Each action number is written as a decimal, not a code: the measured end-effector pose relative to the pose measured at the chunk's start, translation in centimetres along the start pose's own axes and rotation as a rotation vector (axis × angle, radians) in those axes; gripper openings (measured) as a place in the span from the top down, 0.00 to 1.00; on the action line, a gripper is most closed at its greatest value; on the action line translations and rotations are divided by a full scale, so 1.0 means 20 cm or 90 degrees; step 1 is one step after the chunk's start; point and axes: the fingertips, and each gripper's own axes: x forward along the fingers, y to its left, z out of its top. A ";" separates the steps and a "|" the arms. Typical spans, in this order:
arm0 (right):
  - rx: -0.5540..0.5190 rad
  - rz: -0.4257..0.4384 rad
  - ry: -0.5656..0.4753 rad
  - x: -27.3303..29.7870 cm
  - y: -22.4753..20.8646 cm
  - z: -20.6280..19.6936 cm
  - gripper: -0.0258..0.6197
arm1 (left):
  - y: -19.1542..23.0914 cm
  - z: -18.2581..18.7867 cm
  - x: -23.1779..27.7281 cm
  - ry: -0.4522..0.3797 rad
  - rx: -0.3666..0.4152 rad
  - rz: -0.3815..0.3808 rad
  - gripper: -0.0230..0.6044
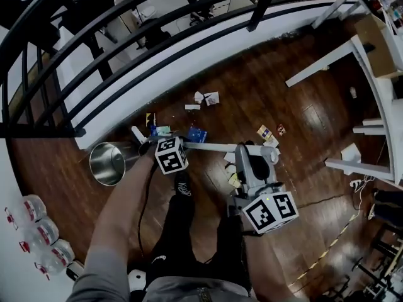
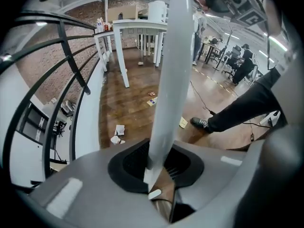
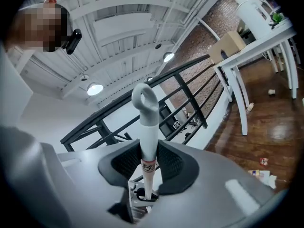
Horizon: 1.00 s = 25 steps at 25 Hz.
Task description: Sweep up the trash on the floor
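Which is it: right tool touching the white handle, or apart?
Touching. In the right gripper view the right tool has its jaws clamped against both sides of the white handle.

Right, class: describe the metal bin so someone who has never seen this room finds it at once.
Follow the curved black railing down to the end of its white base. The bin stands there on the wooden floor, left of the litter. It is the only shiny, round, open-topped metal thing; its neighbours are flat scraps and plastic bottles.

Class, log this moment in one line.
left gripper: shut on broom handle | right gripper: shut on broom handle | trash: scattered on floor
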 end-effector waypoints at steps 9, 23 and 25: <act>-0.008 -0.085 -0.021 0.13 -0.09 -0.09 0.81 | 0.13 -0.02 0.17 -0.045 0.038 -0.037 0.86; 0.012 -0.261 -0.117 -0.83 -0.73 0.19 0.81 | -0.49 0.93 0.58 -0.098 0.179 -0.122 0.86; 0.011 -0.286 -0.134 -1.01 -0.82 0.23 0.81 | -0.63 1.09 0.65 -0.106 0.201 -0.135 0.86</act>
